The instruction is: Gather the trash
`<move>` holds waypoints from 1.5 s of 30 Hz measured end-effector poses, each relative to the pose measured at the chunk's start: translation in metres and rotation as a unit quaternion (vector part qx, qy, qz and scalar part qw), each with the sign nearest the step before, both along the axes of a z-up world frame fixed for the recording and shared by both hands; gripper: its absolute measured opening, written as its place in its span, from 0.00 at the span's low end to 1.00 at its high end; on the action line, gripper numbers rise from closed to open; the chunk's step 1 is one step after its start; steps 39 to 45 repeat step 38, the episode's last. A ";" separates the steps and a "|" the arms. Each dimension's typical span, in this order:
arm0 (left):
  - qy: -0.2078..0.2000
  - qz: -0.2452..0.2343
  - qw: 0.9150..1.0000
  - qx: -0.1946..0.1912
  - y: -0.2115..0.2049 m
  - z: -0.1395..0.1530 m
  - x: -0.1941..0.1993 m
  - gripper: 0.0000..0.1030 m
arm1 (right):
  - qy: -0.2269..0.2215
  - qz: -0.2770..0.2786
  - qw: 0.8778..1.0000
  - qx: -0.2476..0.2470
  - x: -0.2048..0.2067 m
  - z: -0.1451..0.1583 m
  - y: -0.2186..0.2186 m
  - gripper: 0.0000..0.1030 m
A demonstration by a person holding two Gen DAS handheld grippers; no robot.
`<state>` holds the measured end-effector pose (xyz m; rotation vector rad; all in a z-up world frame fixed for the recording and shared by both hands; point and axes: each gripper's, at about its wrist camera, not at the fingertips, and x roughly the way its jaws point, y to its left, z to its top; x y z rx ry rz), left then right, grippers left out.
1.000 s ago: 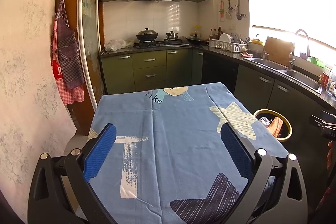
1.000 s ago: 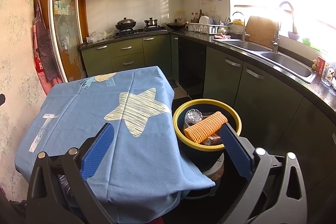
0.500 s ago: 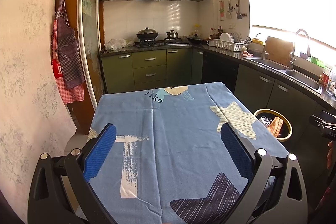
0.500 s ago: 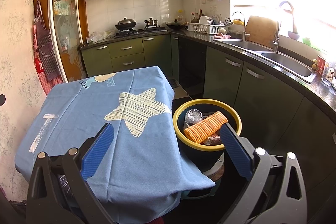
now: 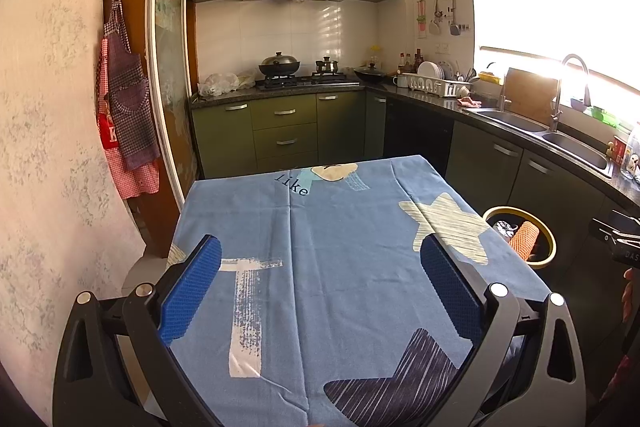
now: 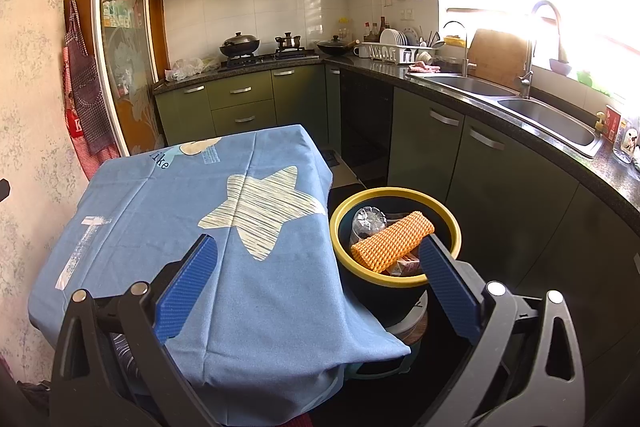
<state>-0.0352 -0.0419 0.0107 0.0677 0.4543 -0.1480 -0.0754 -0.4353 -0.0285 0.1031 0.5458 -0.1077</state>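
Observation:
A dark bin with a yellow rim stands on the floor just right of the table; in the left wrist view the bin shows past the table's right edge. Inside it lie an orange waffle-textured piece, a crumpled clear plastic cup and a small carton. My right gripper is open, held above the table's right edge and the bin. My left gripper is open over the blue tablecloth, with nothing between its fingers. No loose trash shows on the cloth.
Green cabinets and a dark counter with a sink run along the right, close to the bin. A stove with pots is at the back. Aprons hang on the left wall. A hand shows at the right edge.

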 end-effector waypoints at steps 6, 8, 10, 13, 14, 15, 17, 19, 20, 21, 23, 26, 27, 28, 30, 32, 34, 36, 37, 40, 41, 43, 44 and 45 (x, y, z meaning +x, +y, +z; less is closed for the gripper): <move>0.003 -0.009 1.000 -0.006 0.001 0.000 0.001 0.95 | 0.000 0.000 1.000 0.000 -0.001 -0.001 0.001 0.93; 0.005 -0.012 1.000 -0.009 0.002 0.000 0.001 0.95 | 0.000 0.000 1.000 0.000 0.000 -0.002 0.002 0.93; 0.007 -0.015 1.000 -0.010 0.002 -0.001 0.002 0.95 | 0.001 0.000 1.000 0.000 0.000 -0.003 0.003 0.93; 0.009 -0.016 1.000 -0.010 0.002 -0.001 0.002 0.95 | 0.002 0.000 1.000 0.001 0.001 -0.003 0.002 0.93; 0.009 -0.016 1.000 -0.010 0.002 -0.002 0.002 0.95 | 0.003 0.000 1.000 0.000 0.001 -0.004 0.002 0.93; 0.010 -0.016 1.000 -0.010 0.002 -0.002 0.003 0.95 | 0.003 0.000 1.000 0.001 0.001 -0.004 0.003 0.93; 0.010 -0.016 1.000 -0.010 0.002 -0.002 0.003 0.95 | 0.002 0.000 1.000 0.001 0.001 -0.004 0.003 0.93; 0.012 -0.017 1.000 -0.011 0.003 -0.002 0.004 0.95 | 0.003 0.000 1.000 0.001 0.001 -0.004 0.002 0.93; 0.014 -0.020 1.000 -0.014 0.004 -0.002 0.005 0.95 | 0.003 0.000 1.000 0.001 0.001 -0.004 0.002 0.93; 0.017 -0.023 0.999 -0.017 0.004 -0.003 0.006 0.95 | 0.004 0.000 1.000 0.001 0.001 -0.004 0.003 0.93; 0.020 -0.028 0.999 -0.022 0.005 -0.004 0.007 0.95 | 0.006 0.000 1.000 0.000 0.002 -0.005 0.003 0.93; 0.017 -0.027 0.999 -0.025 0.007 -0.008 0.009 0.95 | 0.007 0.001 1.000 0.000 0.002 -0.005 0.003 0.93; 0.014 -0.024 0.999 -0.022 0.007 -0.009 0.009 0.95 | 0.007 0.001 1.000 0.001 0.002 -0.004 0.002 0.93; 0.013 -0.021 0.999 -0.019 0.007 -0.010 0.009 0.95 | 0.006 0.001 1.000 0.001 0.002 -0.004 0.002 0.93; 0.015 -0.020 0.999 -0.020 0.007 -0.010 0.012 0.95 | 0.006 0.000 1.000 0.002 0.002 -0.004 0.003 0.93; 0.024 -0.020 0.999 -0.018 0.008 -0.012 0.016 0.95 | 0.007 0.000 1.000 0.002 0.003 -0.005 0.001 0.93; 0.036 -0.026 0.999 -0.018 0.009 -0.014 0.025 0.95 | 0.005 0.001 1.000 0.004 0.007 -0.004 0.000 0.93; 0.053 -0.033 0.998 -0.015 0.011 -0.020 0.042 0.95 | 0.001 0.013 1.000 0.013 0.017 -0.002 0.002 0.93; 0.061 -0.030 0.998 -0.011 0.014 -0.025 0.054 0.95 | 0.002 0.020 1.000 0.015 0.026 -0.001 0.003 0.93; 0.065 -0.024 0.998 -0.007 0.017 -0.029 0.066 0.95 | 0.005 0.031 0.999 0.018 0.041 0.000 0.007 0.93; 0.065 -0.024 0.998 -0.007 0.017 -0.029 0.066 0.95 | 0.005 0.031 0.999 0.018 0.041 0.000 0.007 0.93; 0.065 -0.024 0.998 -0.007 0.017 -0.029 0.066 0.95 | 0.005 0.031 0.999 0.018 0.041 0.000 0.007 0.93; 0.065 -0.024 0.998 -0.007 0.017 -0.029 0.066 0.95 | 0.005 0.031 0.999 0.018 0.041 0.000 0.007 0.93; 0.065 -0.024 0.998 -0.007 0.017 -0.029 0.066 0.95 | 0.005 0.031 0.999 0.018 0.041 0.000 0.007 0.93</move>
